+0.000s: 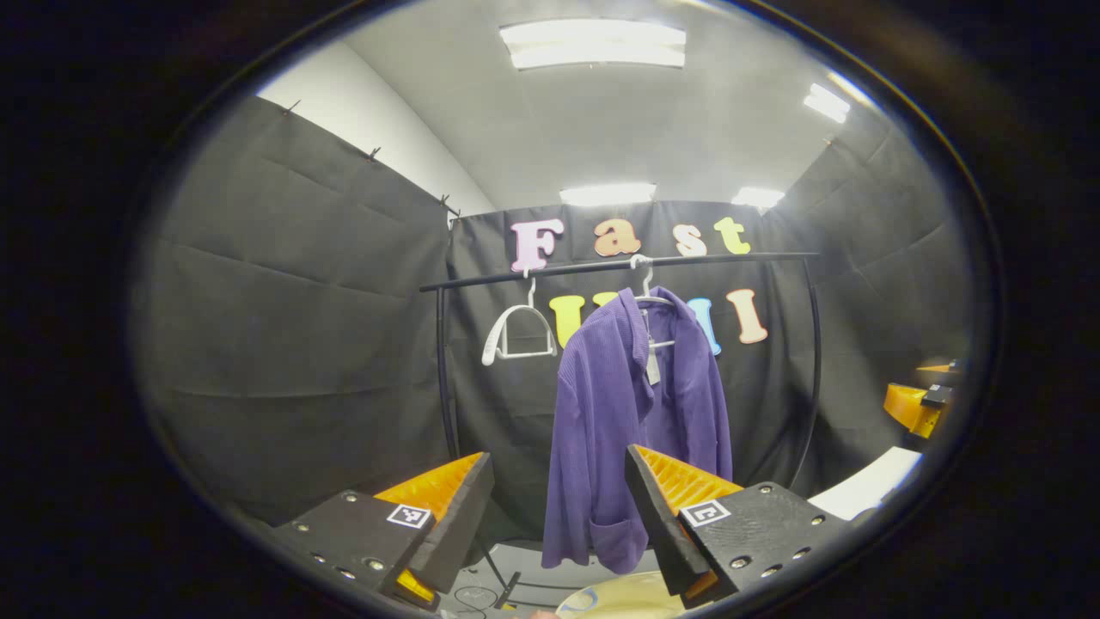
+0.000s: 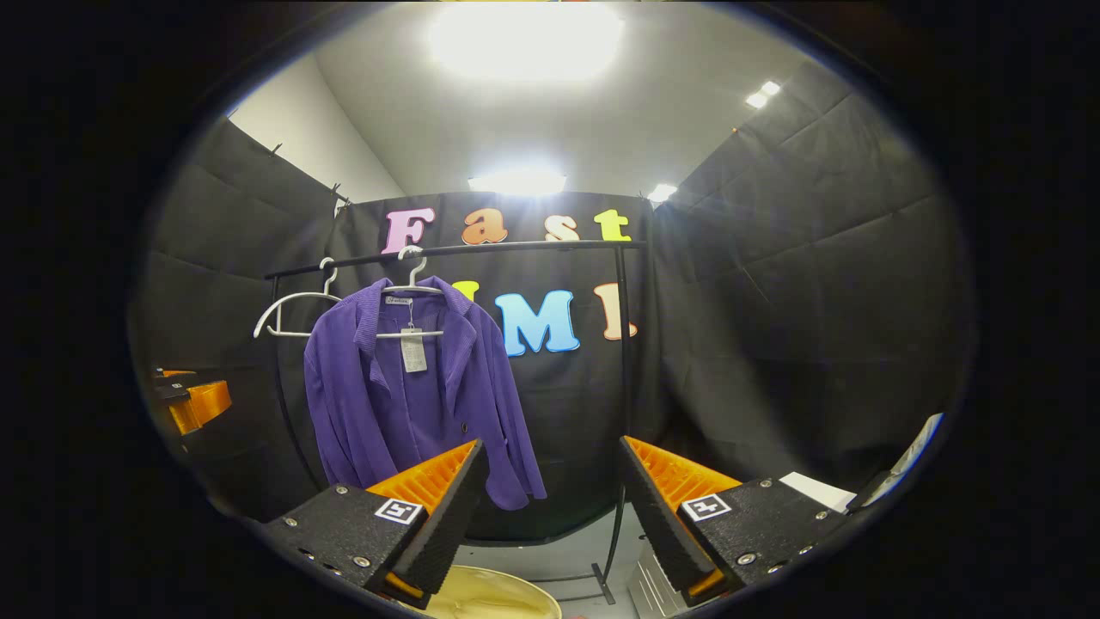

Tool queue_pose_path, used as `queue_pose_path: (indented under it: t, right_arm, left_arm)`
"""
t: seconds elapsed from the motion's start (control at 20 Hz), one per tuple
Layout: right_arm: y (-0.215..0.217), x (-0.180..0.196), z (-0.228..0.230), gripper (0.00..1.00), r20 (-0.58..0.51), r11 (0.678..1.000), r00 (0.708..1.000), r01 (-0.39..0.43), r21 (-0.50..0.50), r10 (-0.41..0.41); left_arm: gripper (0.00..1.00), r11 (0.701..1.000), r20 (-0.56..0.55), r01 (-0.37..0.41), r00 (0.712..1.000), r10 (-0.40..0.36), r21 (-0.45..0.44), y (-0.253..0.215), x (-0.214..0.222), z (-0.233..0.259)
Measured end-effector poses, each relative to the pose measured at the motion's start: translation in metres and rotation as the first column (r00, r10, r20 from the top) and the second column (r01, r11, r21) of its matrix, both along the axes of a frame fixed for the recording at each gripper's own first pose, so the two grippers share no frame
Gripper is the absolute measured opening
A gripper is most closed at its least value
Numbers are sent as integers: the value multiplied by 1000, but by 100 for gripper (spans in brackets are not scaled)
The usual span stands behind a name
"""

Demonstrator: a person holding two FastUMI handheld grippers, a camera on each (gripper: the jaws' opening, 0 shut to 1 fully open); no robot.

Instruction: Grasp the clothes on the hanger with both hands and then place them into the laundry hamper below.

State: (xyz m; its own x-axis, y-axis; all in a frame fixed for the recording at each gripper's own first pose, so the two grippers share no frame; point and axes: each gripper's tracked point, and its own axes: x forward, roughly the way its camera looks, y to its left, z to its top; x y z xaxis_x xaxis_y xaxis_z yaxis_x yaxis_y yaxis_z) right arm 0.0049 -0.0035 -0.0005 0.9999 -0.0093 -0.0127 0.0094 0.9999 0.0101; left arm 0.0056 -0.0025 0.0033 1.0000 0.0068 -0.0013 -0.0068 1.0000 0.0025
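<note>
A purple jacket (image 1: 632,421) hangs on a white hanger (image 1: 653,297) from a black rail (image 1: 619,265); the right gripper view shows the same purple jacket (image 2: 404,395) left of centre. My left gripper (image 1: 559,499) is open, well short of the jacket, with nothing between its fingers. My right gripper (image 2: 550,490) is open too, pointing to the right of the jacket. A pale round hamper rim (image 1: 614,597) shows low between the left fingers, and the hamper rim (image 2: 490,595) sits below the right ones. The other gripper (image 1: 915,404) shows at far right, and the other gripper (image 2: 193,400) at far left.
An empty white hanger (image 1: 518,331) hangs left of the jacket on the rail, seen also as the empty hanger (image 2: 292,314). The rack's black uprights (image 2: 623,378) and feet stand on the floor. A white surface (image 1: 864,490) lies at lower right.
</note>
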Motion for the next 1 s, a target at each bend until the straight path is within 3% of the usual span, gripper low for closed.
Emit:
queue_pose_path:
  t: [0.1,0.2,0.25,0.55,0.6,0.8,0.9,1.0]
  right_arm:
    - [1,6,2,93,4,1000,1000,-7,-2,7]
    - [4,13,4,93,0,1000,1000,-18,15,18]
    - [4,18,5,93,-2,1000,1000,-19,23,19]
    - [0,58,27,93,34,999,999,-40,34,38]
    - [0,66,30,94,41,998,998,-47,35,45]
    - [-3,98,40,93,52,996,996,-80,36,78]
    - [-2,114,46,93,58,994,994,-98,44,96]
    - [-1,131,52,93,66,992,992,-115,50,112]
  left_arm:
    - [94,1000,5,-7,1000,7,5,0,1,3]
    - [94,1000,1,-12,1000,12,6,-1,4,4]
    - [88,1000,-4,-14,1000,14,0,-3,8,5]
    - [89,999,11,-39,999,39,-10,-16,37,22]
    - [94,999,17,-42,999,42,-9,-19,41,25]
    - [89,999,26,-41,999,41,-16,-36,59,40]
    - [94,999,33,-40,999,40,-18,-45,70,48]
    - [88,999,39,-38,998,39,-23,-57,84,53]
